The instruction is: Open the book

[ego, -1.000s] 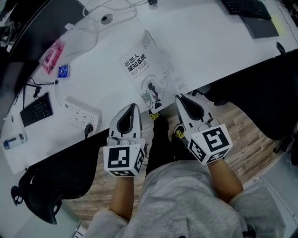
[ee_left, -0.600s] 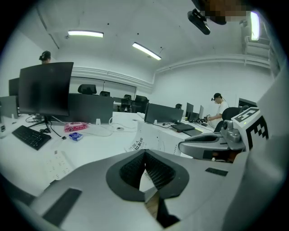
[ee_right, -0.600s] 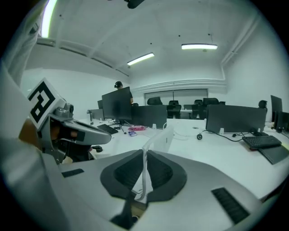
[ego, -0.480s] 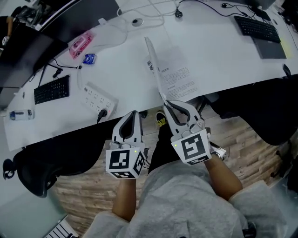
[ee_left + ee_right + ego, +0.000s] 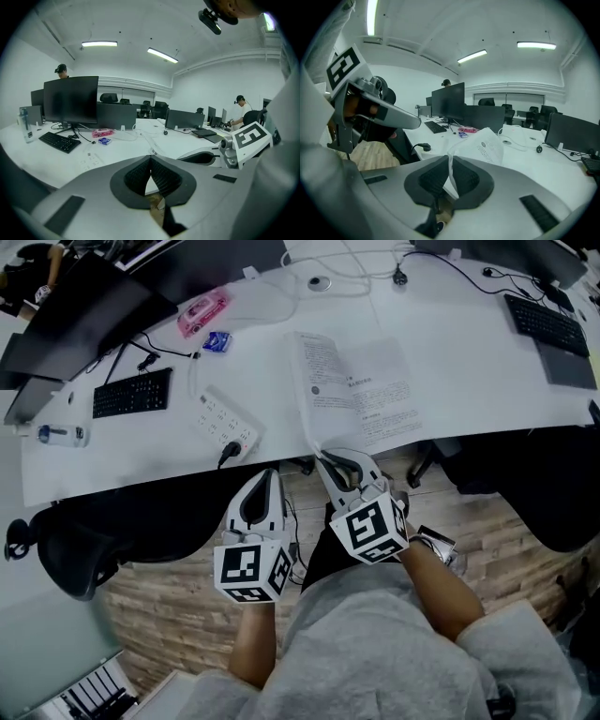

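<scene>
The book point(image 5: 375, 395) lies on the white desk point(image 5: 469, 381) with its printed inner page facing up. Its front cover point(image 5: 305, 390) stands lifted on edge, leaning to the left. My right gripper point(image 5: 330, 463) is shut on the cover's near corner at the desk's front edge. In the right gripper view the thin cover point(image 5: 485, 145) runs up from between the jaws of that right gripper point(image 5: 450, 174). My left gripper point(image 5: 262, 484) hovers left of it, just off the desk's front edge. It is shut and empty, touching nothing. The left gripper view shows this left gripper point(image 5: 151, 168) with pads together.
A white power strip point(image 5: 228, 423) with a black plug lies left of the book. Further left are a black keyboard point(image 5: 132, 393) and a bottle point(image 5: 61, 434). A pink box point(image 5: 203, 311) and cables lie behind. A black chair point(image 5: 84, 540) stands under the desk's left side.
The right gripper has taken the cover's near corner and swung it up and over to the left, so the book went from closed to showing its first page. The left gripper drifted slightly.
</scene>
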Tool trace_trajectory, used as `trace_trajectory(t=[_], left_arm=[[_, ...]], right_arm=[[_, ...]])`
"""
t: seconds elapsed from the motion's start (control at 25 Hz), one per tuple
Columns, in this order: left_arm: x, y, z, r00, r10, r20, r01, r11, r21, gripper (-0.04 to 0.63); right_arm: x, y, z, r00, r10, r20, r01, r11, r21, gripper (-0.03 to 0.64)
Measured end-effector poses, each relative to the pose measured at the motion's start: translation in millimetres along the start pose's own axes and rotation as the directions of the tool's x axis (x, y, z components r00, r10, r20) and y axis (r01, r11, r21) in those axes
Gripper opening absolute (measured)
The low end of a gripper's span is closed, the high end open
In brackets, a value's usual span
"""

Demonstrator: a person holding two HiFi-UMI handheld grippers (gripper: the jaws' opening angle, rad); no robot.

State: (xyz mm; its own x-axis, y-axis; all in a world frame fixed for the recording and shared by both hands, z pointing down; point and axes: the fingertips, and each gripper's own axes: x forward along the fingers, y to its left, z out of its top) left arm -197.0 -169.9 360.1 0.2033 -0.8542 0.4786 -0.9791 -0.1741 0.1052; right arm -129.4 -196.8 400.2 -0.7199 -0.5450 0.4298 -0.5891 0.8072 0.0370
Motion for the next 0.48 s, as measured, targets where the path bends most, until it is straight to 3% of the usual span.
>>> trace_trajectory(t=[0.28,0.48], left_arm=[[-13.9,19.8,-9.9,0.998,0.057,-0.014,-0.057,0.998,-0.011,0.009],[-16.3,25.8,-13.6,0.997,0.069,-0.028,-0.070,0.997,-0.013,0.009]], right_arm=[[36.6,36.3,-23.4,0.993,0.102,-0.060,-0.102,0.995,-0.002,0.044],[69.5,52.5,-54.0,0.982,0.119,-0.146,-0.121,0.993,-0.002,0.044]])
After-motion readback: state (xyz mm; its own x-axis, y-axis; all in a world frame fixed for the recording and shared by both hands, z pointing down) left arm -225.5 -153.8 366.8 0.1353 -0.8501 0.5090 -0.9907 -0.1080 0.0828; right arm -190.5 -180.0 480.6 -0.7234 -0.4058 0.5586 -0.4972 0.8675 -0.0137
